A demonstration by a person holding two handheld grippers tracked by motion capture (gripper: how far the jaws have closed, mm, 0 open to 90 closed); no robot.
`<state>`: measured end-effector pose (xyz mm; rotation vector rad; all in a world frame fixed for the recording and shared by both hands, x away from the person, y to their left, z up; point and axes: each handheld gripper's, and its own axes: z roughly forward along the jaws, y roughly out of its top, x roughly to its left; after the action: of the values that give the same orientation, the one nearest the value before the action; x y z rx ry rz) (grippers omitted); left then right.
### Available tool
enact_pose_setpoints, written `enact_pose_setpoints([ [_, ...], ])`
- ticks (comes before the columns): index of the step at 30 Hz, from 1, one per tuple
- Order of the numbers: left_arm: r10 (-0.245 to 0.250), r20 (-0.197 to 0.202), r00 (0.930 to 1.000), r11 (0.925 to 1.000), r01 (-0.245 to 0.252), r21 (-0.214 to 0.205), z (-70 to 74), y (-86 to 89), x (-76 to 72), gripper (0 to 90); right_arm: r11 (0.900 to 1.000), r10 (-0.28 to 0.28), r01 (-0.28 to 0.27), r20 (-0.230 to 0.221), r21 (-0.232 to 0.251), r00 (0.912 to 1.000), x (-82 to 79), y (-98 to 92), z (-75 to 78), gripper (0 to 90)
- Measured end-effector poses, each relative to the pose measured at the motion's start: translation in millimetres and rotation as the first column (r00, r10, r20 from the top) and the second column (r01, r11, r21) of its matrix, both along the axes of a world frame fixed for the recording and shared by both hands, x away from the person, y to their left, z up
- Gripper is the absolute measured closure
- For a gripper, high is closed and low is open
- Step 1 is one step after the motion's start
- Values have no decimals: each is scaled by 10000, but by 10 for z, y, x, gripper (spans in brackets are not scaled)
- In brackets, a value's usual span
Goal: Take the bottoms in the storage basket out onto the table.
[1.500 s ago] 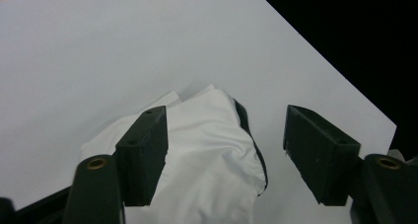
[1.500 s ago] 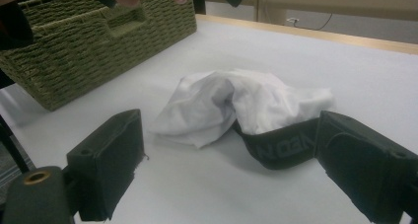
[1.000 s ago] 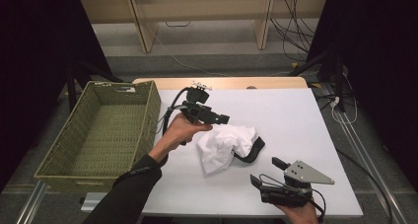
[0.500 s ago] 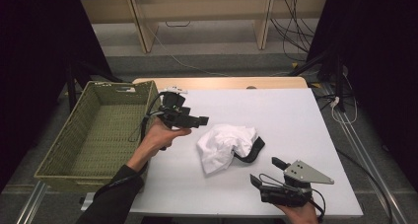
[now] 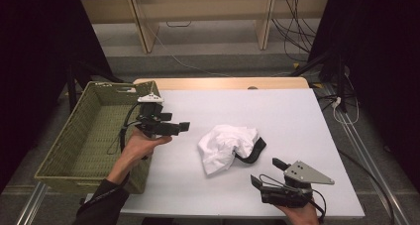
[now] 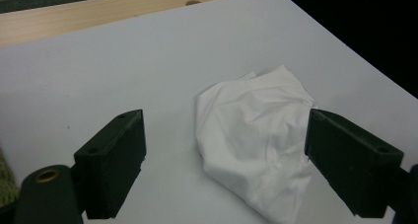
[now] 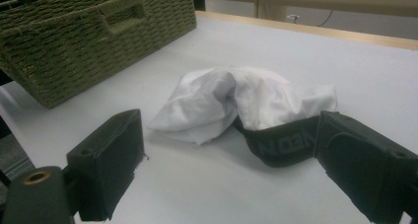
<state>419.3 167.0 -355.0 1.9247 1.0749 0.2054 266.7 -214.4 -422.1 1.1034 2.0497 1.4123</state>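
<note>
Table (image 5: 297, 116): a white top with a pale wooden strip along its far edge, most of the surface bare.
Basket (image 5: 64, 150): a green woven one with a cut-out handle, standing at the table's left edge and overhanging it; the right gripper view shows its side wall (image 7: 98, 41) beyond the cloth.
Garment (image 5: 225, 145): a crumpled white cloth lying loose near the middle of the table, nothing touching it; a dark elastic band (image 5: 252, 153) with pale lettering curls out from its right side. The left gripper view shows it (image 6: 251, 135) on the table ahead of the jaws.
Right gripper (image 5: 265, 173): low at the table's near edge, in the person's right hand, grey three-cornered plate on top; jaws spread wide with nothing between them, aimed towards the garment, which lies just ahead.
Left gripper (image 5: 184, 127): held up in the person's left hand above the basket's right rim, pointing across at the garment and well apart from it; jaws wide apart, nothing in them.
</note>
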Motion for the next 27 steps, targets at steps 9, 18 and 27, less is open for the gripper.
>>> enact_pose_setpoints([
  [9, 475, 122, 9988, 9988, -477, 150, -7, 219, -51, 158, 10000, 60, -60, 44, -15, 10000, -4, -1, 9, 126],
  [18, 950, 105, 9954, 9954, -951, 69, -30, 434, -110, 158, 9999, 102, -102, 45, -17, 9999, -5, 5, 7, 126],
  [27, 1874, 116, 9822, 9823, -1874, 12, -48, 803, -196, 158, 9998, 177, -177, 85, -59, 9998, -11, 21, 8, 126],
])
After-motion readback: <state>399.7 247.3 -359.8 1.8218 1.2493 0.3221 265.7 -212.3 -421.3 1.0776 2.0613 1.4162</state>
